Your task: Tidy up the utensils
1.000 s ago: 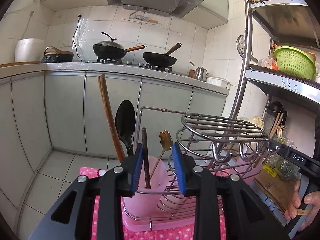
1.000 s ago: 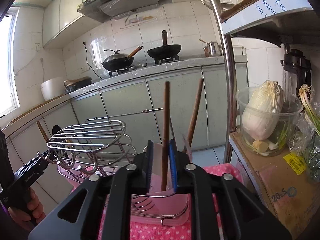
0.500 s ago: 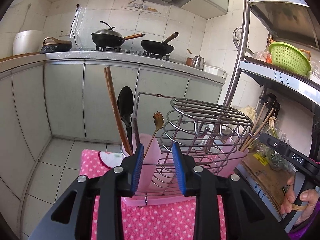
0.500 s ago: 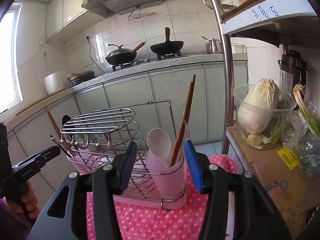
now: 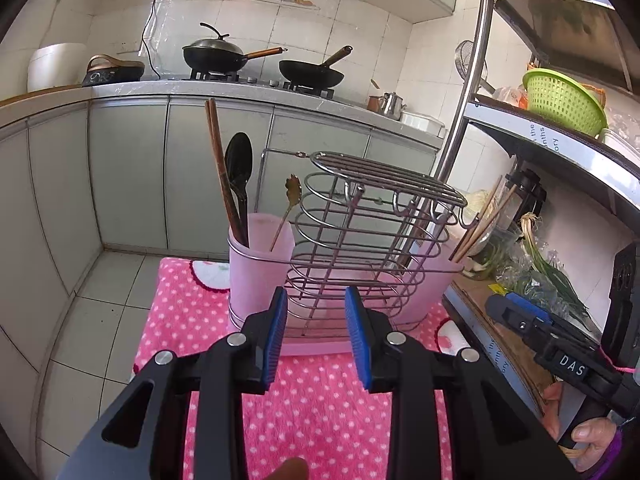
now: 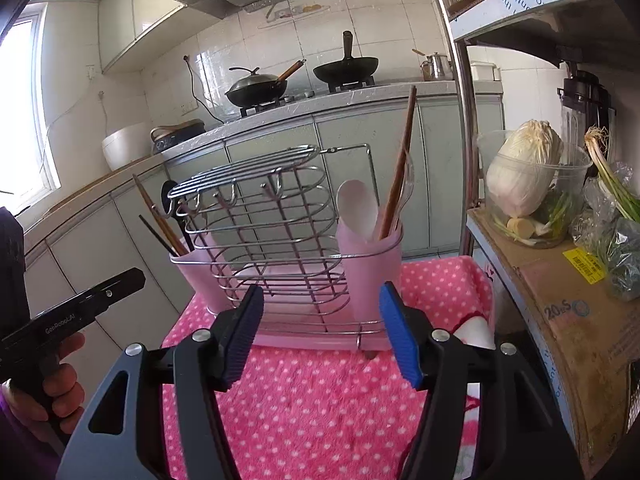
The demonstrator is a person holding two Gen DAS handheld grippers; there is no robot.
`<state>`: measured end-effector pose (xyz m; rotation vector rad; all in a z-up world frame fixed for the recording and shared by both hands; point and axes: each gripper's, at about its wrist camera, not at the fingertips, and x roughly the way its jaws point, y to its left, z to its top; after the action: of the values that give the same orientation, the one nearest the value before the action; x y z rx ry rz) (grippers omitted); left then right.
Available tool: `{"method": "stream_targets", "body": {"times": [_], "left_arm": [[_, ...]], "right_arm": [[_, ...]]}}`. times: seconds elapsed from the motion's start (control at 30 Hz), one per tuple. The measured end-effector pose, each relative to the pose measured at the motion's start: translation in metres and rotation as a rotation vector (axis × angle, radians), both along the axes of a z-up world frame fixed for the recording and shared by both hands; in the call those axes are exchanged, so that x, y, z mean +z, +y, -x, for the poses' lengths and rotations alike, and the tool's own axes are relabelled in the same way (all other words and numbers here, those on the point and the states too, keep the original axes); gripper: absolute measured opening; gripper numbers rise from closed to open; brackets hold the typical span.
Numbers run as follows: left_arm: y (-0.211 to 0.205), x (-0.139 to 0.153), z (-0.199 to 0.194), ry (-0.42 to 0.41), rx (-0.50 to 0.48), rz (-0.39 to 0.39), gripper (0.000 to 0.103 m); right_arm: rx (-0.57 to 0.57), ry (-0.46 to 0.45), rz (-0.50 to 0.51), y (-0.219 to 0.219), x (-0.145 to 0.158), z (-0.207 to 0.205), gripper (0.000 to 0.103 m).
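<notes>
Daylight pours in from a window (image 6: 30, 104) far left of the right tongs (image 6: 320, 334), blown out to white, and glare sheens the wall tiles (image 6: 248, 56) beyond. Both views stay sharp centrally, while fisheye distortion bends the cabinets (image 5: 128, 176) and darkens the corners.

White tiled wall (image 5: 248, 12), grey cabinets (image 5: 128, 172), window (image 6: 24, 100).

Pink cloth (image 6: 320, 392) is showing white polka dots, cups (image 5: 256, 268) are looking pale pink, claw pads (image 6: 400, 340) are looking blue, basket (image 5: 560, 100) lime green.
</notes>
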<state>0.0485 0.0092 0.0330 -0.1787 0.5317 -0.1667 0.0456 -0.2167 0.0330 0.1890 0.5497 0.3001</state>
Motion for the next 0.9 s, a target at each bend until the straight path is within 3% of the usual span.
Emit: {"method": "stream_targets", "body": {"times": [0.2, 0.9], "left_arm": [[-0.013, -0.005, 0.017, 0.015, -0.015, -0.016, 0.029], [-0.029, -0.014, 0.041, 0.060, -0.002, -0.053, 0.029]], "right_arm": [[0.008, 0.040, 0.011, 0.008, -0.009, 0.013, 0.063], [0.012, 0.022, 0.067, 0.023, -0.006, 0.040, 0.063]]}}
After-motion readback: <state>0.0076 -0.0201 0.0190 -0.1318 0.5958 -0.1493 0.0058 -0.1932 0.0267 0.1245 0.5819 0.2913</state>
